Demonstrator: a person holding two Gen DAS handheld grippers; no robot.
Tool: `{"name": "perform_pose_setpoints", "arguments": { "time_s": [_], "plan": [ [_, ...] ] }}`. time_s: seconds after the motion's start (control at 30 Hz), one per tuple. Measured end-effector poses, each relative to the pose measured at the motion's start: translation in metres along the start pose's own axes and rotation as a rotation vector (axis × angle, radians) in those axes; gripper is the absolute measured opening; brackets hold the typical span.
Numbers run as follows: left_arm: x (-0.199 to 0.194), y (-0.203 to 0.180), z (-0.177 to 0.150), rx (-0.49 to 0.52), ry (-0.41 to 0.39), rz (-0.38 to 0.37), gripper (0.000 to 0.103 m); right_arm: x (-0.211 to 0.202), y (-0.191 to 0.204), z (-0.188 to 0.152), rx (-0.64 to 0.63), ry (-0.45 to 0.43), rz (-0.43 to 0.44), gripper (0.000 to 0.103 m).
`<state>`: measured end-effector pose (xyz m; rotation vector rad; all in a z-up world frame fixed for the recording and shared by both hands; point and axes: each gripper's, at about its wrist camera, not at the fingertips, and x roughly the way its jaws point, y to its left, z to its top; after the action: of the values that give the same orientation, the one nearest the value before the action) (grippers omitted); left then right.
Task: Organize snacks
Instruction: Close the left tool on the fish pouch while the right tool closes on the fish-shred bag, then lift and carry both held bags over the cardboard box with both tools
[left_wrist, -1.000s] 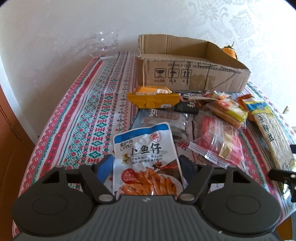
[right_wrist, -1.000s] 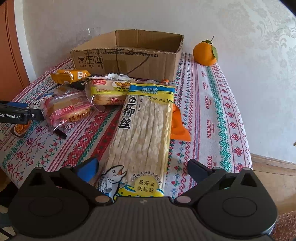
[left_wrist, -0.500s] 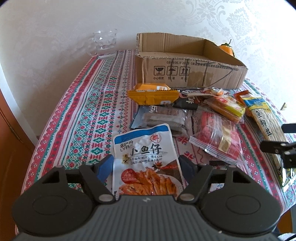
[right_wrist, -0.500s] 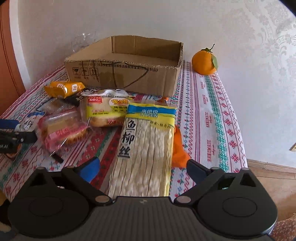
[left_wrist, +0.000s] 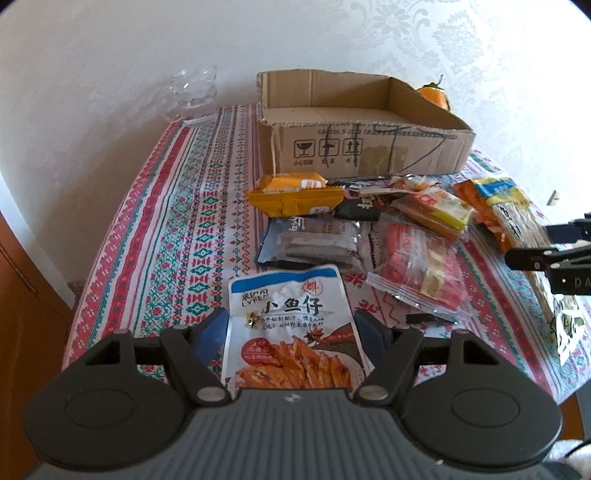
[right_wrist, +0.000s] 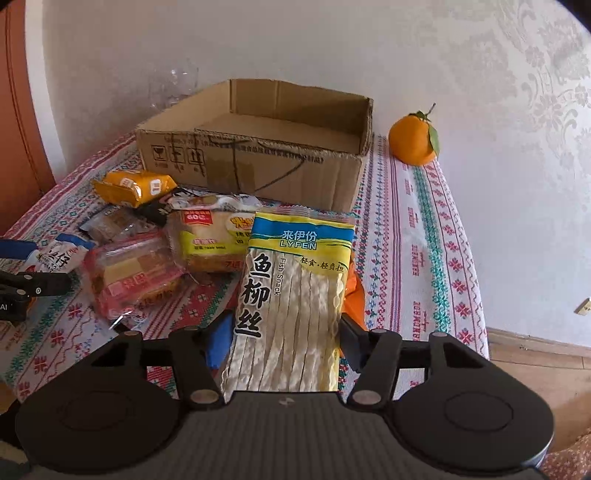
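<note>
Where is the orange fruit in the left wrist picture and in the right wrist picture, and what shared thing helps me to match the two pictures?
Left wrist view: the orange is near the top right, mostly hidden behind the far right corner of the cardboard box.
Right wrist view: the orange stands in full view at the right of the cardboard box, on the tablecloth.
Shared landmark: the cardboard box, open on top.

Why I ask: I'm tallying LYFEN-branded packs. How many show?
2: the small-fish pack between the left gripper's fingers, and the fish-strip pack between the right gripper's. The piled packs may hide more labels.
</note>
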<state>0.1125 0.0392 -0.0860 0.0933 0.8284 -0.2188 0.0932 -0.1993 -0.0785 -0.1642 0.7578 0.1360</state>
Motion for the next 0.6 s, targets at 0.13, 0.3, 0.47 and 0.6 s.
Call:
{"name": "perform_pose_setpoints", "arguments": {
  "time_s": [0.13, 0.3, 0.47, 0.6],
  "plan": [
    [-0.007, 0.0, 0.003, 0.035, 0.001, 0.0, 0.072, -0.011, 0.001, 0.004, -0.025, -0.019, 0.006, 0.064],
    [0.002, 0.0, -0.001, 0.047, 0.039, 0.007, 0.072, -0.014, -0.002, 0.007, -0.013, -0.029, 0.008, 0.064],
    [0.005, 0.002, -0.004, 0.021, 0.049, 0.008, 0.071, -0.017, -0.001, 0.008, -0.014, -0.033, 0.009, 0.064],
    [-0.001, 0.003, 0.0, 0.028, 0.036, 0.007, 0.07, -0.02, -0.002, 0.013, -0.015, -0.046, 0.015, 0.064]
  ]
}}
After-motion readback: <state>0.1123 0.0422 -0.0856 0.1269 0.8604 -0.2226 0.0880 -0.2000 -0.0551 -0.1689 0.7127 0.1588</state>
